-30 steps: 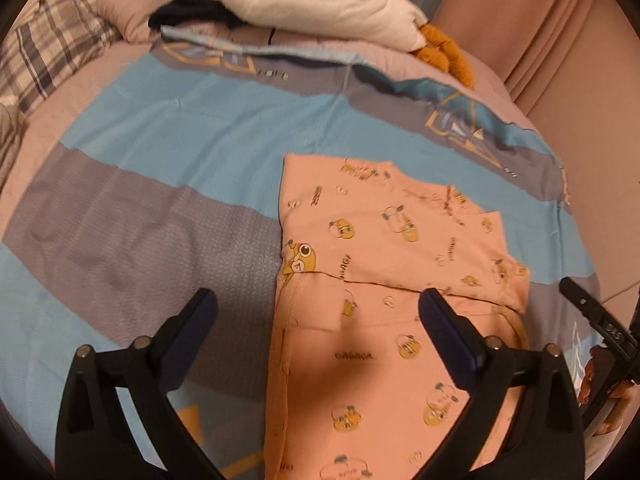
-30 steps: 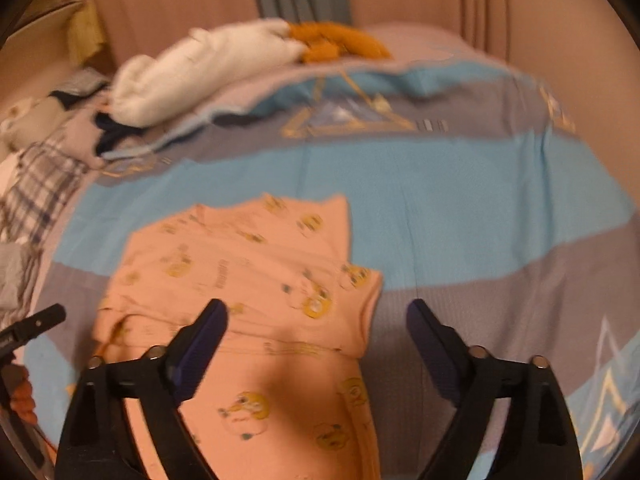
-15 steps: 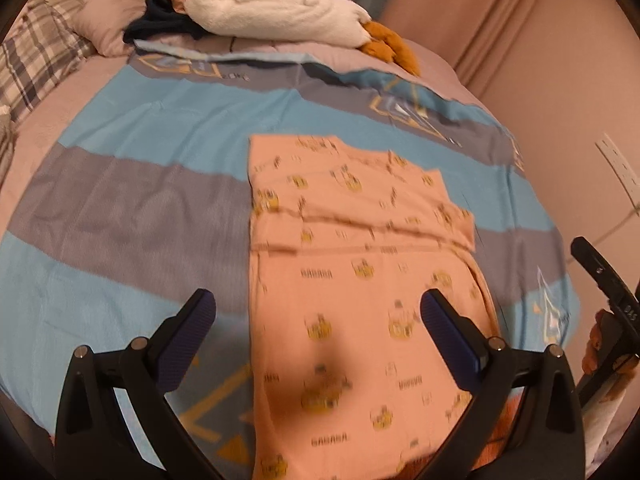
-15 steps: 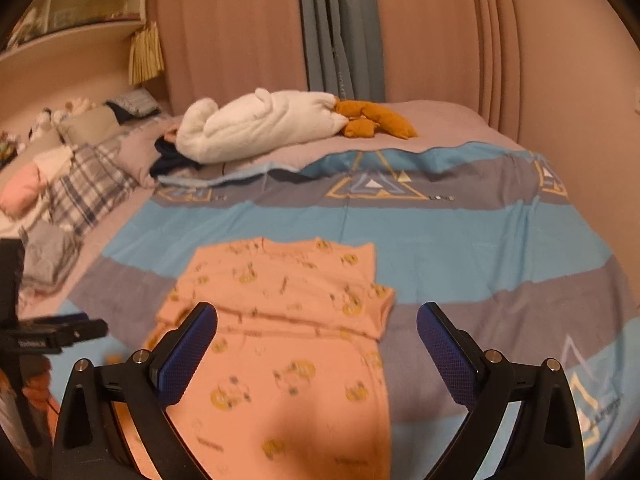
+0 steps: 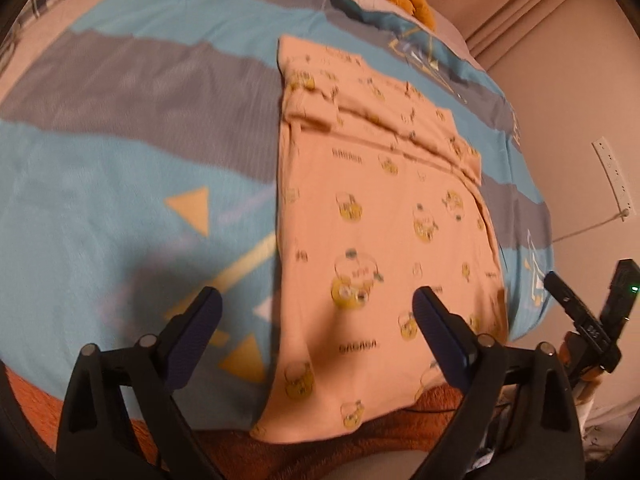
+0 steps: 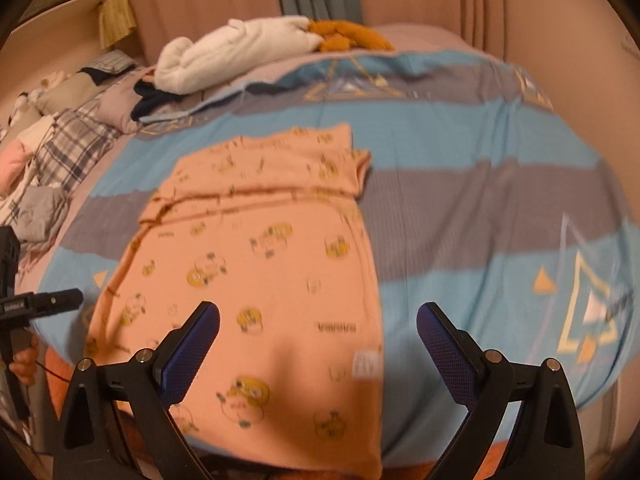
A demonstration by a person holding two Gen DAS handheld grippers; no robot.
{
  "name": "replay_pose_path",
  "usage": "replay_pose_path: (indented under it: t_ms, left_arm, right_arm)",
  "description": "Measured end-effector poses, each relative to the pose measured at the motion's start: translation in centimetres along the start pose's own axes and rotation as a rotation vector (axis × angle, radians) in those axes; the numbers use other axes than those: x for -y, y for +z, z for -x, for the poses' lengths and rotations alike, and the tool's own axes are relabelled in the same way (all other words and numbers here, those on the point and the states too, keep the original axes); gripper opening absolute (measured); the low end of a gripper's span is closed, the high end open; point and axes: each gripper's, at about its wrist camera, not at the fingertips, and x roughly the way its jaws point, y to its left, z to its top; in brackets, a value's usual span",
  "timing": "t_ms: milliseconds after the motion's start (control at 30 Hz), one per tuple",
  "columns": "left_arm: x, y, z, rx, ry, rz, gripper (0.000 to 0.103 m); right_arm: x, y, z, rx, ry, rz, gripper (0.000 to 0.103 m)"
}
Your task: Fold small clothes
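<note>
A peach child's shirt with yellow cartoon prints lies flat on the striped bed cover, sleeves folded across its far end, its hem hanging over the near bed edge. It also shows in the right wrist view. My left gripper is open and empty, hovering above the shirt's near left edge. My right gripper is open and empty above the shirt's near right part. The right gripper shows at the right edge of the left wrist view, the left gripper at the left edge of the right wrist view.
The bed cover has blue and grey stripes. A white towel roll and an orange plush lie at the far end. Plaid bedding and clothes are piled at the far left. An orange blanket hangs below the near edge.
Both grippers have pulled back toward the near bed edge and dropped lower, so the shirt's hem end now fills the foreground. Both stay open and empty.
</note>
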Motion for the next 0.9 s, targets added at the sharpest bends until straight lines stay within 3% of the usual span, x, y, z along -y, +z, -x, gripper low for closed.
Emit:
replay_pose_path:
  t_ms: [167,433,733,900]
  left_arm:
    - [0.3,-1.6,-1.2,-0.070,-0.053,-0.041,0.079]
    - [-0.1,-3.6,-2.5,-0.189,-0.099,-0.047,0.069]
    - [-0.6,-4.4,-2.9,-0.257,-0.132,-0.026,0.057]
    - [-0.6,-4.7,-2.9,-0.277,-0.151,-0.024,0.053]
  right_arm:
    - [1.4,-2.7,-1.6,-0.100,-0.009,-0.074,0.094]
    - [4.1,-6.3,-2.4,-0.238,-0.051,-0.177,0.065]
    - [3.7,-7.6,-2.1,-0.352,0.030,-0.142,0.050]
    - [3.2,-7.8,-2.6,-0.413,0.038,-0.090,0.027]
